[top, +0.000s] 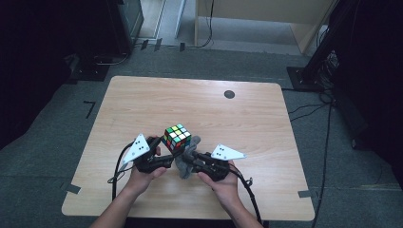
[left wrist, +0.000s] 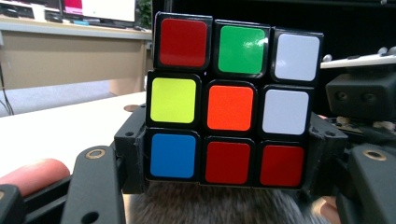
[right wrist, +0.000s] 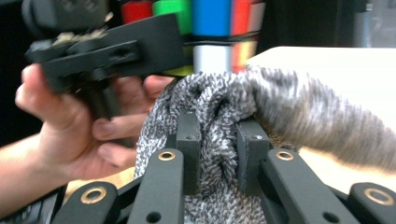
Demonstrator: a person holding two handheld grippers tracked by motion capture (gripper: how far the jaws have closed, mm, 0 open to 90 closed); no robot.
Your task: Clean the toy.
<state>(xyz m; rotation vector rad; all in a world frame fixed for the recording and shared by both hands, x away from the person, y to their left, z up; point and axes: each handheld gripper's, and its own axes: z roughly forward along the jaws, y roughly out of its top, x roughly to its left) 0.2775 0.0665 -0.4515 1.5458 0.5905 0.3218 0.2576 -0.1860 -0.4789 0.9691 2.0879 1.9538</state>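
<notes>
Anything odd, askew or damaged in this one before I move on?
Nothing looks damaged or spilled. The cube is scrambled, with mixed colours on the face, and sits squarely in the left gripper. The right gripper pinches a bunched grey cloth just under the cube. The table looks tidy.

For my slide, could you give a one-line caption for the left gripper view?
Left gripper holding a scrambled Rubik's cube above a grey fuzzy cloth.

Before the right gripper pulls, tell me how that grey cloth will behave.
The grey fuzzy cloth is probably floppy: it bunches between the right gripper jaws and droops. Likely light. Its pile may drag against the Rubik's cube rather than slide.
</notes>
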